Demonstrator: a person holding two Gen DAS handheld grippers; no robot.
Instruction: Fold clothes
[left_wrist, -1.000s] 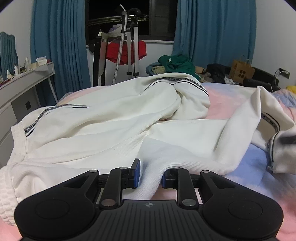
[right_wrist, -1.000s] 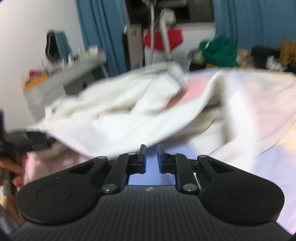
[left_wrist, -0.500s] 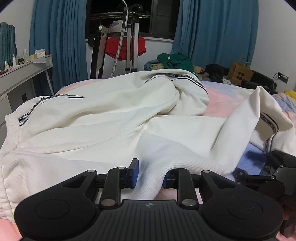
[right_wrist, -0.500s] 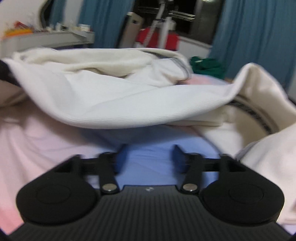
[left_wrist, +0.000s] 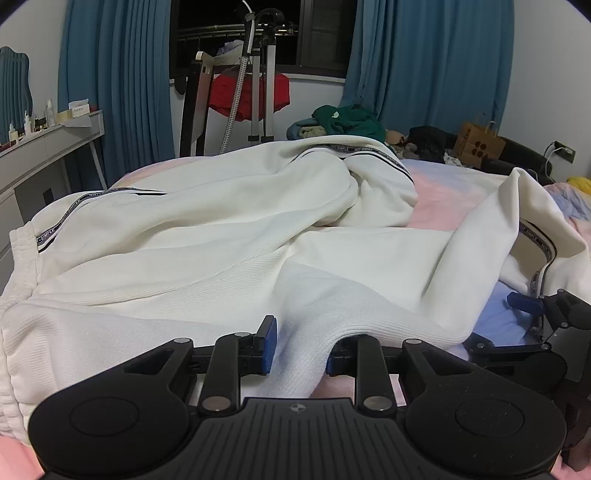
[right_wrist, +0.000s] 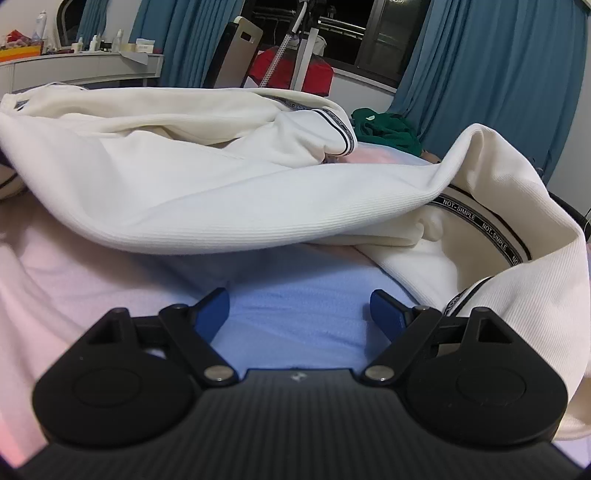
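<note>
Garment (left_wrist: 221, 236): white, with black-trimmed lettered tape, lies crumpled across the bed (left_wrist: 443, 192), which has a pink/blue sheet. Left wrist view: left gripper (left_wrist: 297, 343) has a fold of the garment's near edge between its blue pads, fingers closed on the cloth. Right gripper (left_wrist: 532, 317) sits low at right, beside the raised hem. Curtains (left_wrist: 118, 74) and a clothes pile (left_wrist: 347, 122) are behind.

Right wrist view: right gripper (right_wrist: 300, 308) has its fingers spread wide, nothing between them, just above the blue sheet. The garment (right_wrist: 221, 192) edge hangs ahead of the fingertips, not touching; tape reads NOT-SIMPLE.
</note>
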